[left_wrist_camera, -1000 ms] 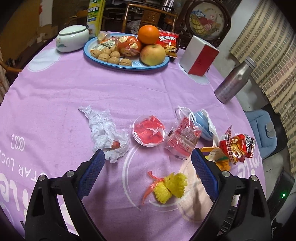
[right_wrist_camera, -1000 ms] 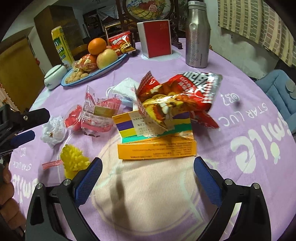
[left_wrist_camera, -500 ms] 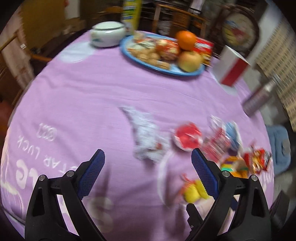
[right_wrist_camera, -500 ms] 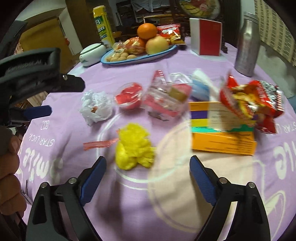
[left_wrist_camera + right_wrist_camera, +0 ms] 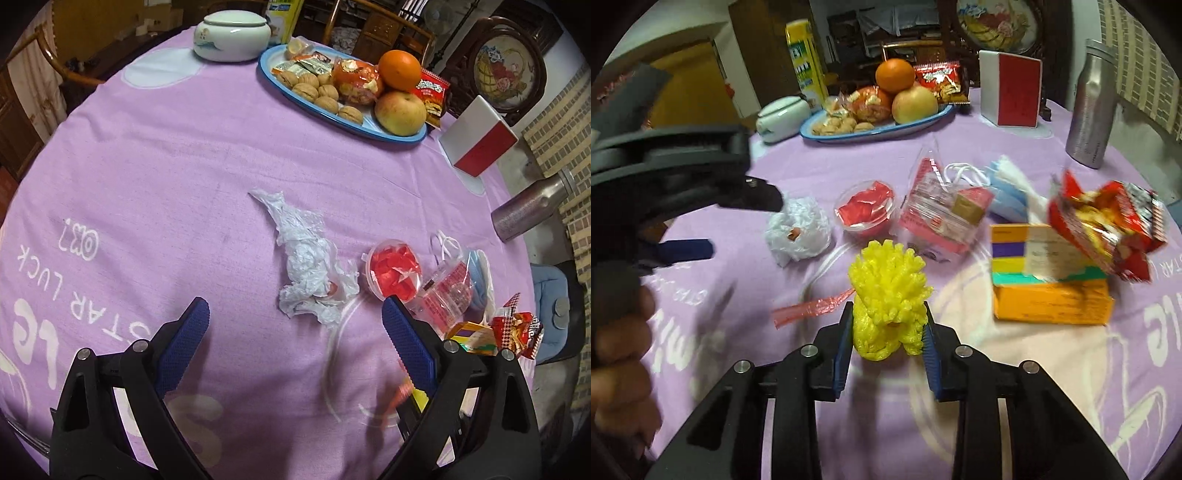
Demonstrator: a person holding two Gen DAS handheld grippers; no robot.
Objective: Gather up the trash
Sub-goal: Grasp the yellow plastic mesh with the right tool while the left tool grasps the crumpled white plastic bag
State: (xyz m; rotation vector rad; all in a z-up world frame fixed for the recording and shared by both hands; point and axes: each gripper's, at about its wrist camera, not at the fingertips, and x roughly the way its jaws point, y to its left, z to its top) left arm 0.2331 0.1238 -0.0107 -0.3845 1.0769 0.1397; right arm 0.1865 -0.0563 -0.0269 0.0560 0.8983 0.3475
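The right hand-held gripper point(image 5: 886, 334) is closing its jaws on the yellow foam net point(image 5: 888, 291), pads touching both sides. The net lies on the desk point(image 5: 849, 162), long axis running six to twelve o'clock, frilled end at twelve. The left hand-held gripper point(image 5: 295, 332) stands wide apart, empty, with the crumpled white plastic bag point(image 5: 308, 262) at its twelve o'clock.

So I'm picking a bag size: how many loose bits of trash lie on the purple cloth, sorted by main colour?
Red: 3 (wrapper cup, clear packet, snack bag)
White: 1 (crumpled bag)
Yellow: 1 (foam net)
Blue: 1 (face mask)
Orange: 1 (box)
Total: 7
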